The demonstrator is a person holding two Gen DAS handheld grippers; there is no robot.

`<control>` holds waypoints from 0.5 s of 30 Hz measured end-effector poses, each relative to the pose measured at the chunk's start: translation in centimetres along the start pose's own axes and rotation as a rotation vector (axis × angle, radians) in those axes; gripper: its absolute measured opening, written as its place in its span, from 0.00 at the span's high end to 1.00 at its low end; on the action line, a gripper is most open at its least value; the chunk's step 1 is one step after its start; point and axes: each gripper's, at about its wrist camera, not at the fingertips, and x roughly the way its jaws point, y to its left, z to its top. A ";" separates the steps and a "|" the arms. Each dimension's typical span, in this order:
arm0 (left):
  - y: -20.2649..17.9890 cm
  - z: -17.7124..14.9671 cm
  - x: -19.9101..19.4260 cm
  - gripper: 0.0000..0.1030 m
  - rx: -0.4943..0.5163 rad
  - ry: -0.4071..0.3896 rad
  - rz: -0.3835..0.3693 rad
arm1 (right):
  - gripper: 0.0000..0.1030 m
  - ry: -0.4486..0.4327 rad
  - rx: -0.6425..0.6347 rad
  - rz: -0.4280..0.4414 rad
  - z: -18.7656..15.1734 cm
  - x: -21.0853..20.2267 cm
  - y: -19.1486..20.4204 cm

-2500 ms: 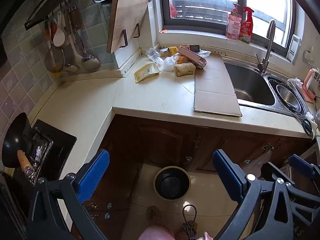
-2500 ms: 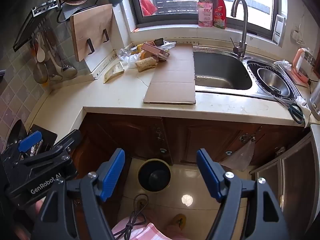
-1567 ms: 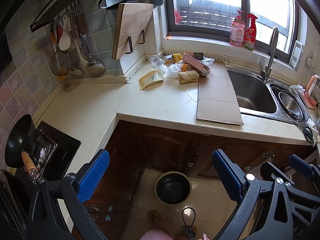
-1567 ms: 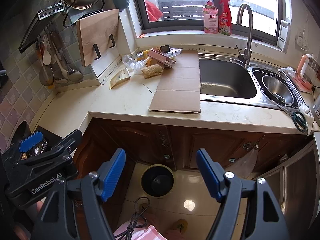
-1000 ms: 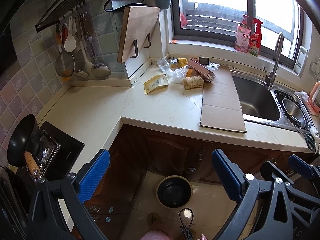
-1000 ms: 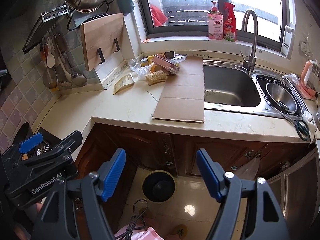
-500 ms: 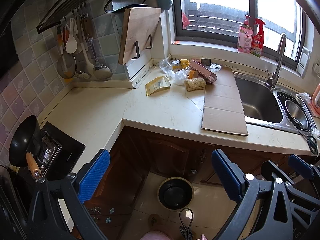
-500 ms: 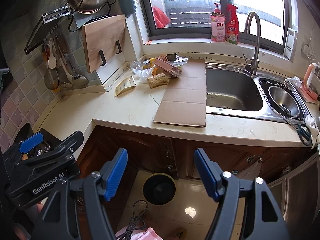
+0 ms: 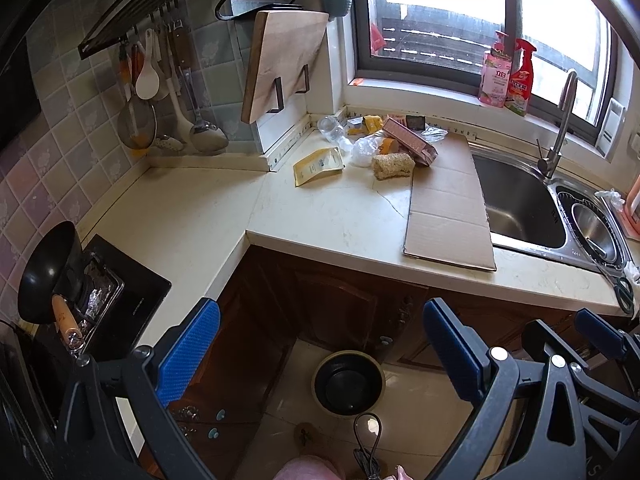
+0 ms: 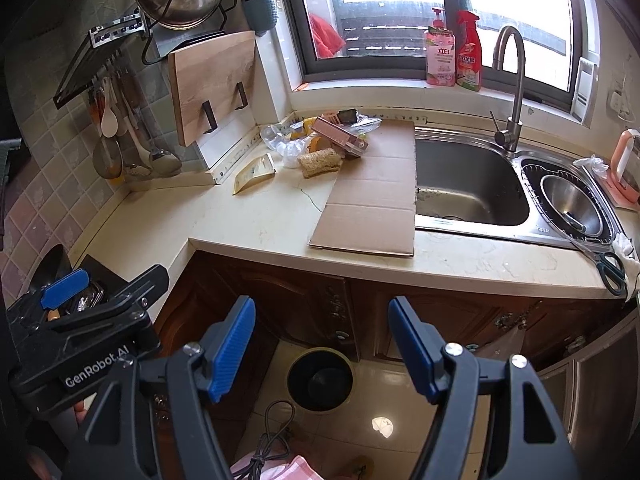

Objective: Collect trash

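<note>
Both empty grippers, left gripper [image 9: 320, 348] and right gripper [image 10: 322, 344], hang well short of the trash pile [image 9: 380, 146].

Both wrist cams sit side by side, well back from the counter [image 9: 344, 216], sharing bin [image 10: 320, 378] below.

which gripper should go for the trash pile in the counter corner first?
Left, probably. Both the left gripper and right gripper are open and empty, well short of the counter. The trash pile sits toward the left side; the sink is right.
</note>
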 end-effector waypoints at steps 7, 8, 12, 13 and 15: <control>-0.1 0.2 0.2 0.02 -0.001 0.015 0.000 | 0.31 0.001 0.004 -0.001 -0.1 0.0 0.0; -0.1 0.2 0.3 0.02 -0.001 0.017 0.001 | 0.31 -0.001 0.006 -0.001 0.0 0.0 0.0; -0.1 0.5 0.4 0.02 0.004 0.022 0.011 | 0.31 -0.002 0.008 0.002 0.0 0.0 0.0; -0.1 0.6 0.4 0.02 0.006 0.025 0.008 | 0.31 -0.003 0.011 0.002 0.0 0.0 0.1; 0.2 1.0 0.7 0.02 0.010 0.033 0.001 | 0.31 -0.003 0.017 0.002 0.3 0.2 0.1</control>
